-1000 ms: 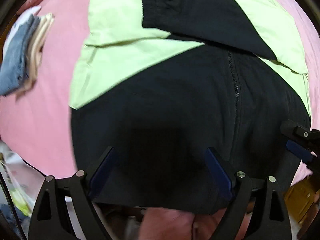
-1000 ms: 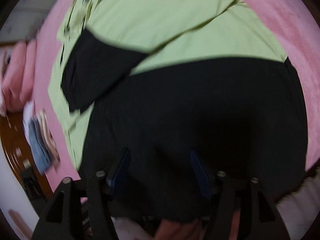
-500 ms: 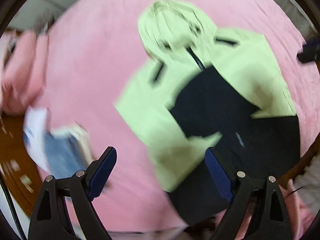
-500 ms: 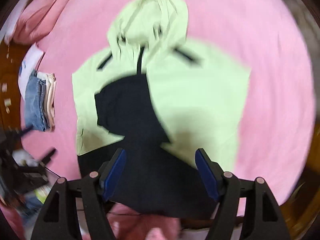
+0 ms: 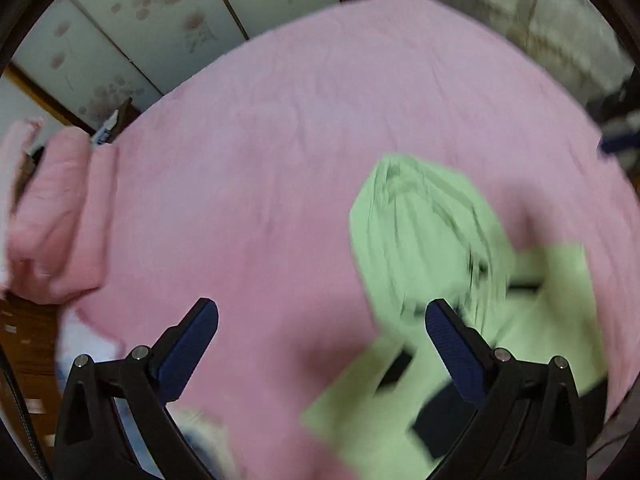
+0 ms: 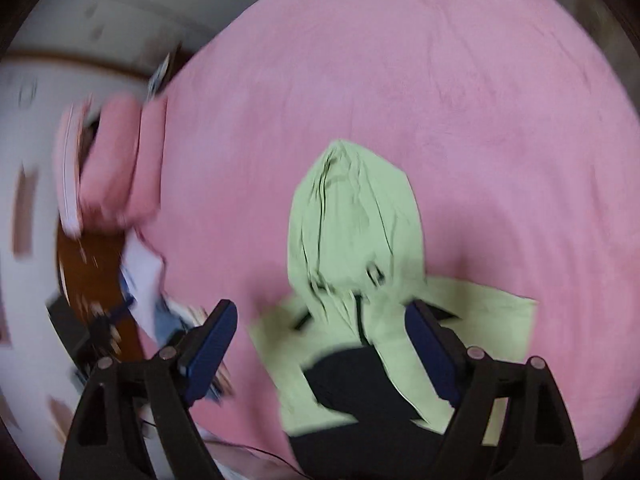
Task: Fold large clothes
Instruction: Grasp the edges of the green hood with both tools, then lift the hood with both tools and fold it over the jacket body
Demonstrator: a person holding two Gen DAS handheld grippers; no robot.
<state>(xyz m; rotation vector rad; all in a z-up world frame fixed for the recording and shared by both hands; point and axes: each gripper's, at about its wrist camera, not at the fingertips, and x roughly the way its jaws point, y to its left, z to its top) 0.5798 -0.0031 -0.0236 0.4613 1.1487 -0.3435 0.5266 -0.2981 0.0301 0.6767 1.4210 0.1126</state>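
Note:
A light green and black hooded jacket (image 6: 352, 248) lies flat on a pink bed (image 6: 440, 100), its hood toward the far side and a black sleeve (image 6: 360, 376) folded across its chest. The left wrist view, blurred, shows the same jacket (image 5: 424, 240) at lower right. My left gripper (image 5: 320, 316) hangs well above the bed, jaws opening wide, nothing between them. Above the jacket's lower part, my right gripper (image 6: 320, 320) is also opening with nothing in it. The other gripper (image 5: 618, 136) shows at the right edge of the left wrist view.
Pink pillows (image 6: 120, 164) lie at the bed's left end. A small stack of folded clothes (image 6: 160, 304) sits near the left edge of the bed. A wooden floor (image 6: 92, 264) and patterned sliding doors (image 5: 132, 32) lie beyond.
Both grippers have risen and pulled back from close over the jacket's black lower part; the whole jacket, hood and much of the bed now show. Both pairs of jaws stand wider.

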